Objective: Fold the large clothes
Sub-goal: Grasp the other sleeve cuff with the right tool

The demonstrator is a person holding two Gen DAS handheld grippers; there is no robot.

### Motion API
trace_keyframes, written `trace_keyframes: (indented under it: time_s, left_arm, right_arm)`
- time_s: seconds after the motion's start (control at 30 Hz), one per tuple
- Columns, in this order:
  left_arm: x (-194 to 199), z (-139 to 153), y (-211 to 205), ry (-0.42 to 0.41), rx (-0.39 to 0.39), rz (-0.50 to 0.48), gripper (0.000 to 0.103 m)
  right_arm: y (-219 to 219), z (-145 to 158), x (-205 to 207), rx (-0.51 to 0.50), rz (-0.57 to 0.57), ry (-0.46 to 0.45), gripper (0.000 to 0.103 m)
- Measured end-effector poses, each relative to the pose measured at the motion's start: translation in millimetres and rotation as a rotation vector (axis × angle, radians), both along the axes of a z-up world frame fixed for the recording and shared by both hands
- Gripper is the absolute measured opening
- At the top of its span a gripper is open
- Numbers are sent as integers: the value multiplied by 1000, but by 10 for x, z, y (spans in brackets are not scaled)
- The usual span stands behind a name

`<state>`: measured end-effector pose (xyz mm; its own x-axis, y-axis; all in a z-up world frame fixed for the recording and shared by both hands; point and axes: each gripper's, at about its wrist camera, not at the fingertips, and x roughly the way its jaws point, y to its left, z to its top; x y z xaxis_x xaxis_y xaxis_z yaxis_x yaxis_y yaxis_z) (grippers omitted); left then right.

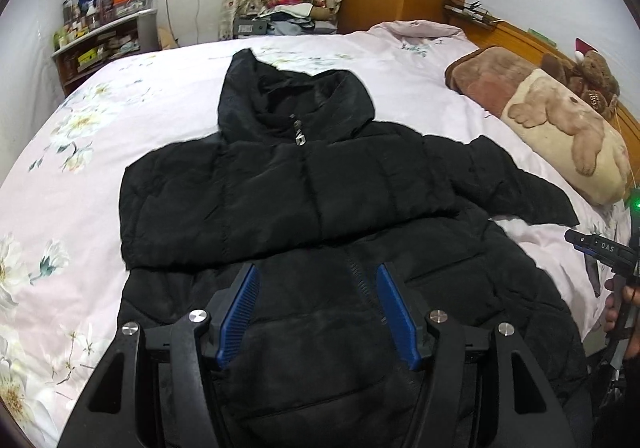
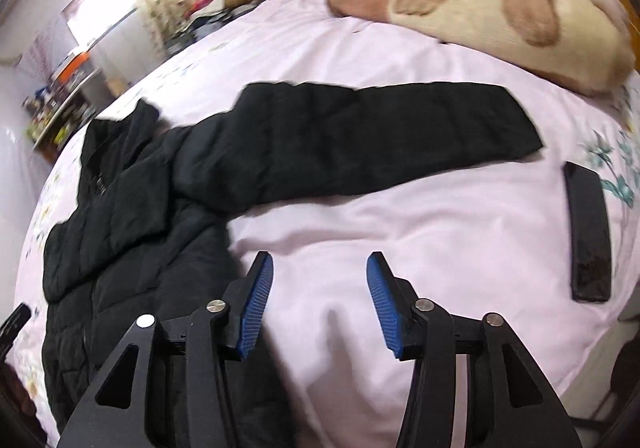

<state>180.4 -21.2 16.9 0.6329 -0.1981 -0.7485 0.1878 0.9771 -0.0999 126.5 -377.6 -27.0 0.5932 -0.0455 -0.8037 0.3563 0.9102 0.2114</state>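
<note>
A black padded jacket is laid front-up on a bed covered with a pale pink floral sheet, its hood directed away from both claws and its zip closed to the collar. One sleeve is seen folded across the chest; the other sleeve is stretched out flat on the sheet, ahead of the right gripper. The left gripper is held above the lower body of the jacket, its blue-padded fingers spread with dark fabric showing between them and nothing pinched. The right gripper is likewise spread and unloaded, positioned over bare sheet just beside the jacket's side edge, which lies to its left. A black phone-like slab is recorded on the sheet to the right of that claw. A plush dog-print pillow is placed beyond the extended sleeve. A teddy bear is noted against the wooden headboard, far right of the left claw.
</note>
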Motion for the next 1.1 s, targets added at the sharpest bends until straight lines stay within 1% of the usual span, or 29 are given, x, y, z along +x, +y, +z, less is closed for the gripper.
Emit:
trace_keyframes:
  time_s: [0.17,0.33,0.5,0.57,0.67,0.77,0.9,0.93,0.97,1.0,1.03,1.07,1.1]
  left_arm:
    - [138,45,-153,-13,0,2,64]
    - [278,-31,-273,-10,23,-4,64]
    - [384,-164,-282,11,36,6,64]
    - [427,-221,-267,22,41,18,64]
    - [481,-287,-233,30,53,27,64]
    - [519,-337,-182,37,56,36,64]
    - [540,-408,-101,53,54,55,64]
    - [539,-418,-78,55,54,58,64]
    - [535,-428,-58,57,54,61,64]
    - [530,-434,-35,59,53,63,64]
    - [526,-435,-14,60,51,65,64]
    - [518,-433,9,59,49,67,64]
    - [509,-428,30,58,47,68,64]
  right_arm:
    - [-439,-81,14,25,-79,6,53]
    - [-892,-264,129,63,-177,22,53]
    - [-1316,-491,284,177,-263,8,54]
    - [-1455,-589,355,240,-298,-10,54]
    - [-1598,-661,431,293,-338,-53,55]
    - [-1678,-718,515,313,-372,-55,57]
    - [-1701,-730,651,257,-393,-14,56]
    - [-1697,-713,667,248,-398,-10,51]
    - [-1692,-688,684,233,-400,-6,36]
    - [-1679,-646,680,213,-400,-5,28]
    - [-1664,-598,678,202,-398,-6,16]
    - [-1647,-541,672,186,-396,-8,10]
    - [-1639,-491,681,170,-390,-12,10]
